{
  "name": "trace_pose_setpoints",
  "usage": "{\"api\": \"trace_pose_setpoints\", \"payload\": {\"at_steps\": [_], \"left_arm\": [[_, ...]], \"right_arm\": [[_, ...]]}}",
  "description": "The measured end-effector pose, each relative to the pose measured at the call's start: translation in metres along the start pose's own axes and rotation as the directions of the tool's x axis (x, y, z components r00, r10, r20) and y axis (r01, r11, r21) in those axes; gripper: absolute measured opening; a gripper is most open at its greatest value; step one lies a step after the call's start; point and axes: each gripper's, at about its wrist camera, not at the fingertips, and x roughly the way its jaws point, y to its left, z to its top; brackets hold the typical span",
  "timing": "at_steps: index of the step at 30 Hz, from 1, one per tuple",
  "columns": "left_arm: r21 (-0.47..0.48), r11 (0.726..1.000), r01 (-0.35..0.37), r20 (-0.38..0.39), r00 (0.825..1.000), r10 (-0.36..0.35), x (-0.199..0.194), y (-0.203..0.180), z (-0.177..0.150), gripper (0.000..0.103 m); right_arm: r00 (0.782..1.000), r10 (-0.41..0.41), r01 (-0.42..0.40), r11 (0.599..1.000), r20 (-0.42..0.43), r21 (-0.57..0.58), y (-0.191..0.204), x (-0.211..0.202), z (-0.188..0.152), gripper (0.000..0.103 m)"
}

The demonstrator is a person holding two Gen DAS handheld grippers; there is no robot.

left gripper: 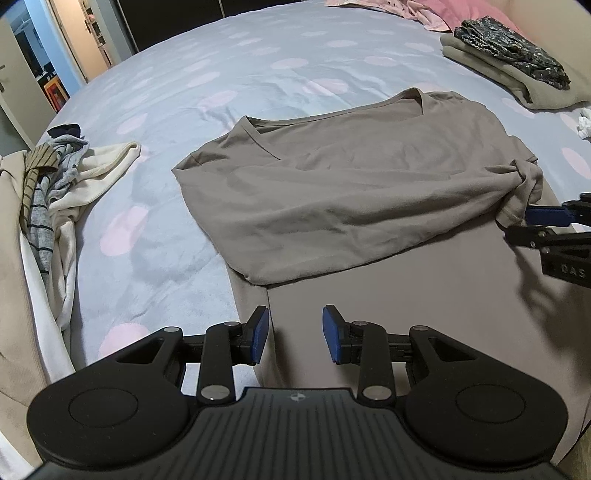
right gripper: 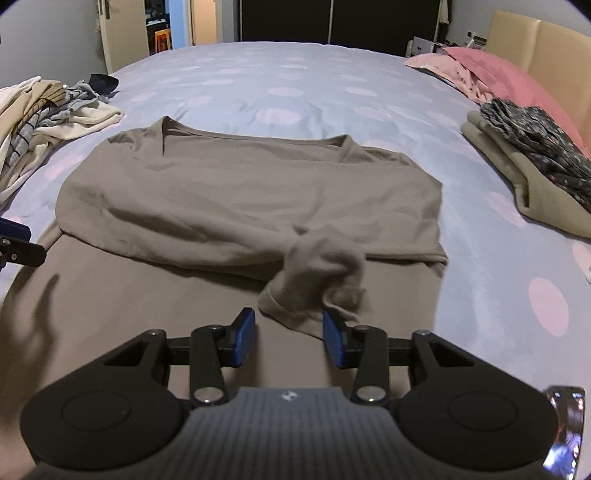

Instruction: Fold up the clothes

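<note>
A taupe V-neck garment lies on the bed, its upper part folded toward me over its lower part; it also shows in the right wrist view. My left gripper is open and empty, low over the lower cloth near its left edge. My right gripper is open, and a bunched sleeve lies just ahead of it, touching the right pad. The right gripper shows in the left view at the sleeve.
The bed has a light blue cover with pink dots. A heap of unfolded clothes lies at the left. A folded stack lies at the right, with pink pillows behind it. A door stands beyond the bed.
</note>
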Motion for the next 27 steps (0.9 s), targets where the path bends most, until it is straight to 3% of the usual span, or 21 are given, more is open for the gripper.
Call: {"api": "trace_pose_setpoints", "payload": {"at_steps": [1, 4, 11, 15, 19, 24, 27], "left_arm": [[0.001, 1.0, -0.001, -0.001, 1.0, 0.001, 0.0, 0.0, 0.0, 0.03], [-0.002, 1.0, -0.005, -0.003, 1.0, 0.005, 0.0, 0.001, 0.0, 0.03], [-0.023, 1.0, -0.01, -0.015, 1.0, 0.009, 0.003, 0.006, 0.002, 0.03], [-0.029, 1.0, -0.01, -0.014, 1.0, 0.009, 0.003, 0.009, 0.005, 0.03], [-0.043, 0.999, -0.017, -0.012, 1.0, 0.017, 0.003, 0.015, 0.008, 0.03], [-0.063, 0.998, -0.025, -0.019, 1.0, 0.024, 0.005, 0.024, 0.011, 0.03], [-0.064, 0.997, -0.037, -0.025, 0.999, 0.035, 0.007, 0.029, 0.014, 0.03]], "right_arm": [[1.0, -0.003, 0.003, 1.0, 0.001, -0.006, 0.001, 0.002, 0.001, 0.021], [1.0, -0.022, 0.022, 1.0, 0.009, -0.017, 0.003, 0.001, 0.004, 0.003], [0.999, -0.041, 0.039, 0.997, 0.016, 0.071, -0.026, -0.031, 0.029, 0.002], [0.999, -0.041, 0.046, 0.989, -0.034, 0.142, -0.062, -0.038, 0.053, 0.002], [0.995, -0.025, 0.04, 0.987, -0.099, 0.153, -0.095, -0.035, 0.075, 0.002], [0.99, -0.076, 0.09, 0.99, -0.121, 0.106, -0.122, -0.024, 0.092, 0.004], [0.982, -0.084, 0.111, 0.981, -0.169, 0.156, -0.141, -0.011, 0.095, 0.008]]}}
